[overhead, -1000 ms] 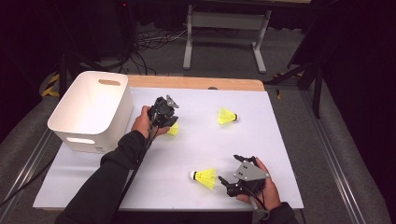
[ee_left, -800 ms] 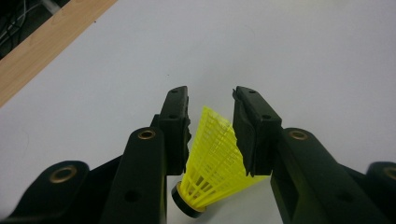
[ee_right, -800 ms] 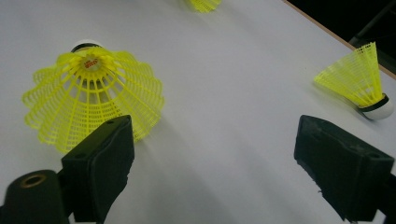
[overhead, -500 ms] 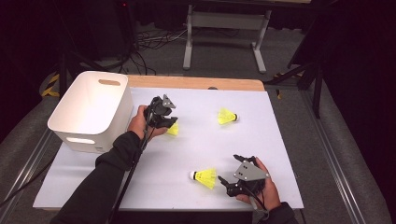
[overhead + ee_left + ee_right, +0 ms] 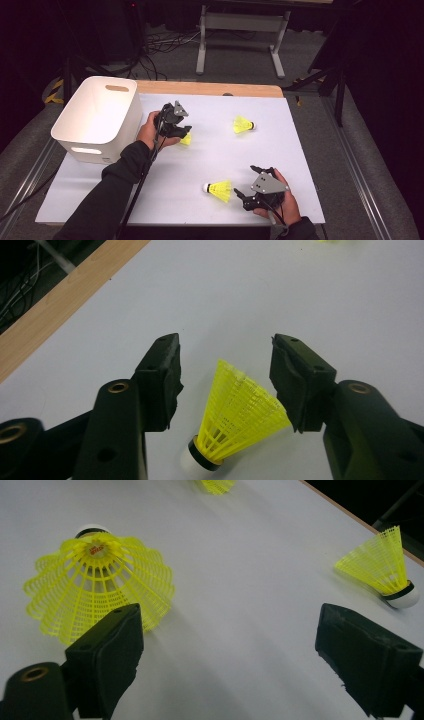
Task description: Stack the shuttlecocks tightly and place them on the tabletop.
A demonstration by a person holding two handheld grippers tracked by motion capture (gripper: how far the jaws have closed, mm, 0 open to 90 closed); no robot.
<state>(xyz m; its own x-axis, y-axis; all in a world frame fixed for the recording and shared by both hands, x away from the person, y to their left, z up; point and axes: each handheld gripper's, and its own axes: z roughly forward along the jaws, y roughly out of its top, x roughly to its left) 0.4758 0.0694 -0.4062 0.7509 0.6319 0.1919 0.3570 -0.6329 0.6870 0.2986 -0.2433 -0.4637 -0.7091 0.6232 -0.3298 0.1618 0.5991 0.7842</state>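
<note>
Three yellow shuttlecocks lie on a white sheet. My left gripper hangs over the one nearest the bin. Its jaws have just been opening. That shuttlecock lies on the sheet between them, cork toward the camera, with a gap at the left pad. My right gripper stands wide open near the front edge, nothing between its jaws. A second shuttlecock lies just left of it. The third rests farther back.
A white bin with handle slots stands at the sheet's left edge, close to my left hand. A wooden table edge runs along the back. Beyond it are a metal stand and cables on the floor.
The left gripper's jaws have spread apart over the shuttlecock by the bin. The right gripper has stayed in place.
</note>
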